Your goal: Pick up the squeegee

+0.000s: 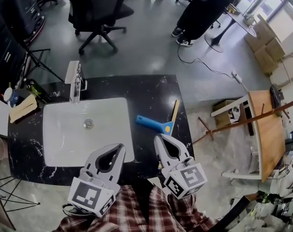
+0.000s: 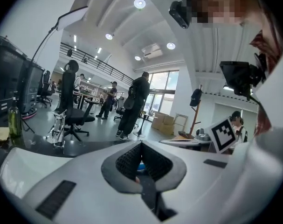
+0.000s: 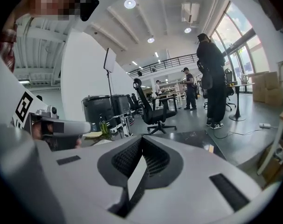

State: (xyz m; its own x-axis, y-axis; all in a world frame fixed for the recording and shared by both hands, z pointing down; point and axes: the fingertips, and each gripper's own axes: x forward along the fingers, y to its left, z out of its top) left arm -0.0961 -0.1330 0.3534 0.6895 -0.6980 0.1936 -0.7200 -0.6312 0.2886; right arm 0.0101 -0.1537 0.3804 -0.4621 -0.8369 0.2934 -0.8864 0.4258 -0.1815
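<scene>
The hands that carry the two tools are hidden from us. In the head view each sits under its gripper's cube of black-and-white square markers, and only a red plaid shirt shows at the bottom edge. The left gripper covers part of the near rim of the white rectangular basin.

The blue-handled squeegee lies flat on the black, white-veined stone surface, just right of the basin. It is a little beyond the tips of the right gripper and apart from them. In the left gripper view it is only a sliver of blue behind the closed tips (too small to read its shape).

Both grippers reach forward side by side, low over the near edge of the surface and tipped slightly downward. The left is over the basin's near right corner, the right over bare stone.

Each gripper view shows its fingers pressed together at the tips, with nothing between them.

The gripper shells are matte pale-grey moulded plastic, and the inner pads are dark and finely ribbed. The squeegee has a blue plastic handle pointing toward the basin and a thin tan blade strip near the surface's right edge. A chrome tap stands behind the basin.
</scene>
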